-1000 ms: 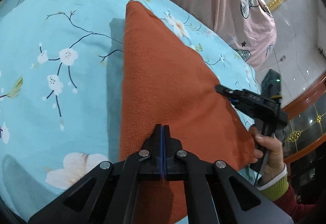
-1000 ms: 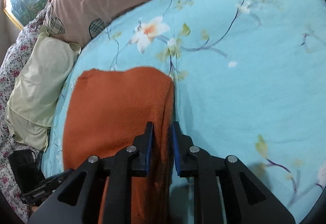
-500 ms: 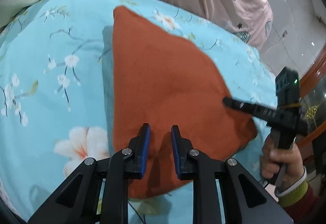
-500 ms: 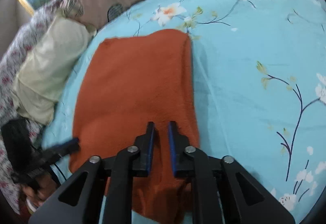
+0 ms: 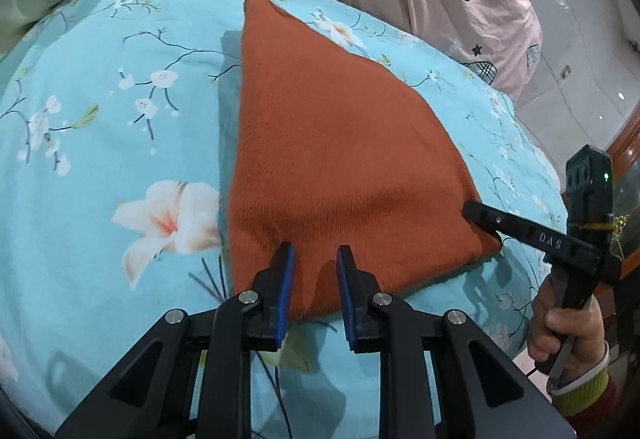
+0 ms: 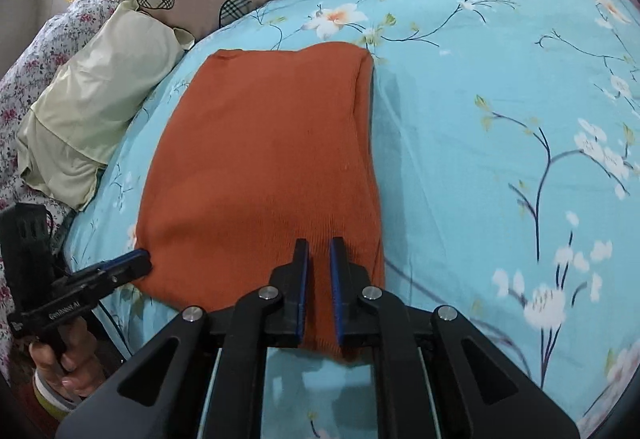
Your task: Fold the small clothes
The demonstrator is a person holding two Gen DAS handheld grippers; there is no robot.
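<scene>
Orange knit garment (image 5: 340, 155) lies flat on the blue floral bed cover (image 5: 100, 143), folded into a compact rectangle, with a pale green pillow (image 6: 92, 107) to its left in the right wrist view. Left gripper (image 5: 315, 259), clamped on the near hem a second ago, now stands with fingers (image 5: 285, 279) narrowly apart, cloth between them but unpinched. Right gripper (image 6: 319, 251), pulled back from the far right edge to the near hem, has fingers (image 6: 338, 271) narrow and opening slightly, apparently unpinched. Both releases suggest this fold is laid; remaining work is probably a further fold or smoothing
</scene>
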